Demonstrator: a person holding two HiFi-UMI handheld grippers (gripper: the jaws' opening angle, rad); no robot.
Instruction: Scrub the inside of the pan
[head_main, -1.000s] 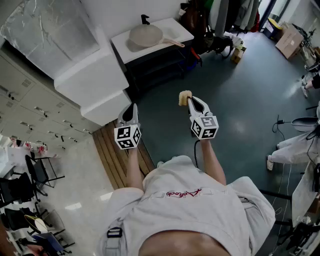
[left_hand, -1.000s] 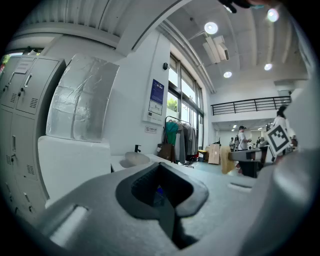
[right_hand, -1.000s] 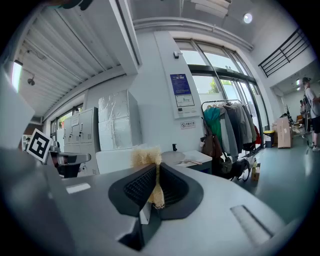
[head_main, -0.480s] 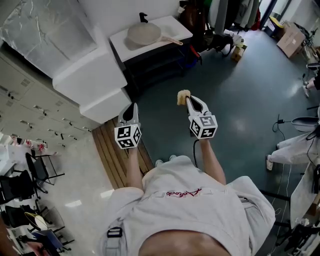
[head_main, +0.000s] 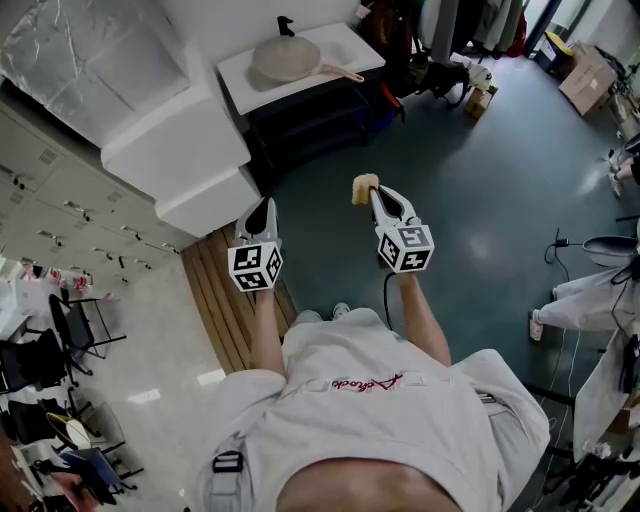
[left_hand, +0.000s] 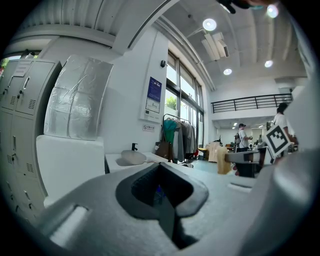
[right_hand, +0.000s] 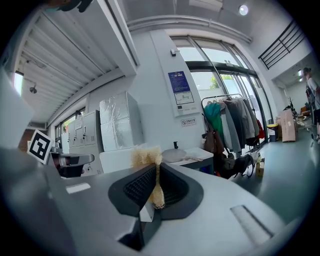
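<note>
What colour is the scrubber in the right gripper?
Pale yellow-tan scrubber, clearest in the right gripper view.

A white tabletop (head_main: 350, 45) on a dark frame stands on the blue-grey floor (head_main: 480, 190). A pale pan (head_main: 287, 58) lies on it, handle pointing right, with a small black object (head_main: 284, 24) just behind

The left hand-held gripper (left_hand: 160, 172) fills the lower frame. Its grey jaws are pressed together, the dark pads meeting along one seam with nothing between them. Beyond the tips a pan (left_hand: 133, 157) lies on a white table (left_hand: 111, 160), with a small black fixture (left_hand: 134, 146) just behind it. Left of the table stand a white block (left_hand: 67, 165) and, above it, a foil-wrapped slab (left_hand: 75, 100) — lockers (left_hand: 17, 95) line the edge. A clothes rack (left_hand: 175, 136) stands to the table's right, and a person (left_hand: 241, 137) is far beyond.
</note>
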